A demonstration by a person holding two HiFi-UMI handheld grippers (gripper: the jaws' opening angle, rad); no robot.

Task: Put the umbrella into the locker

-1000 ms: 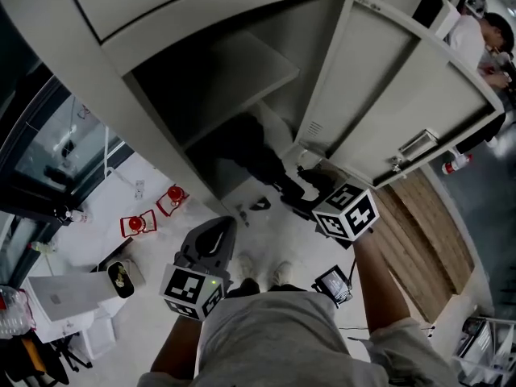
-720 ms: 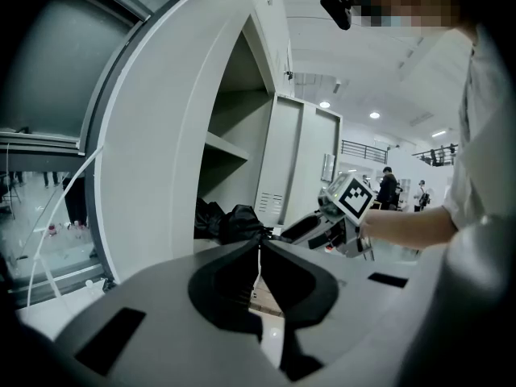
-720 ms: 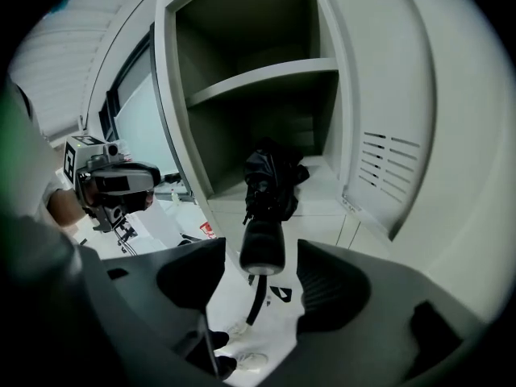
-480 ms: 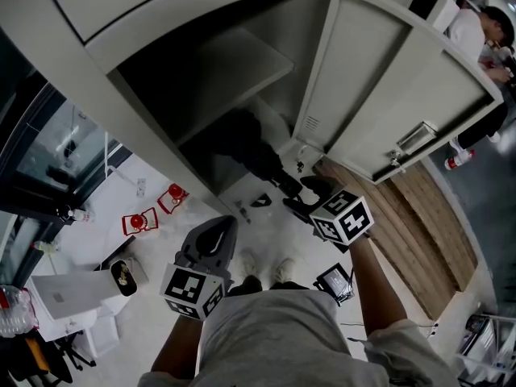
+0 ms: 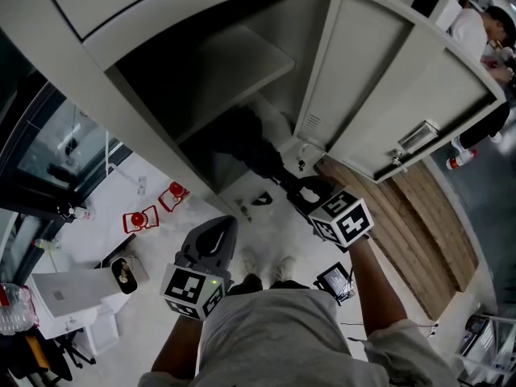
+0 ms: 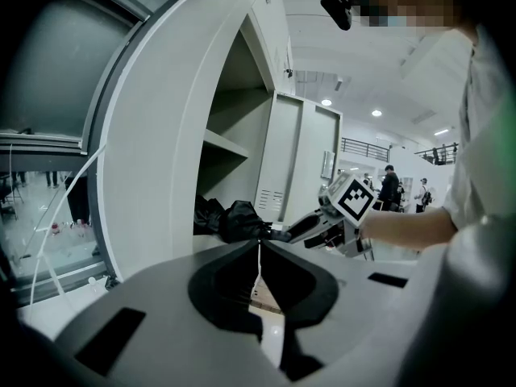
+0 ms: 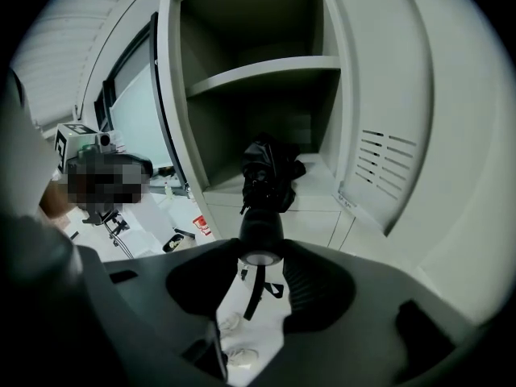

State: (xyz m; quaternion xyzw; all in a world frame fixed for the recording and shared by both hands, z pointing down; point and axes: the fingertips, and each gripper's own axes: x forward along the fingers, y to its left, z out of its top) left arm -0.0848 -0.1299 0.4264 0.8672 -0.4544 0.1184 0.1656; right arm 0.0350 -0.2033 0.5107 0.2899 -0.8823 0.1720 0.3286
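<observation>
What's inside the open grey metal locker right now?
A folded black umbrella lies on the floor of the grey metal locker, handle poking out. The shelf above looks bare; the dark space behind the umbrella is hidden.

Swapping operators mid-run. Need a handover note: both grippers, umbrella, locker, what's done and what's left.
Left gripper: shut, empty, short of the locker.
Right gripper: jaws have just been closing and now grip the umbrella by its handle.
Umbrella: black, folded. Its canopy end lies in the lower compartment under the shelf, and the handle sticks out the front.
Door: open.
Done: umbrella partly in.
Left: push it fully in and release. Probably close the door.
</observation>
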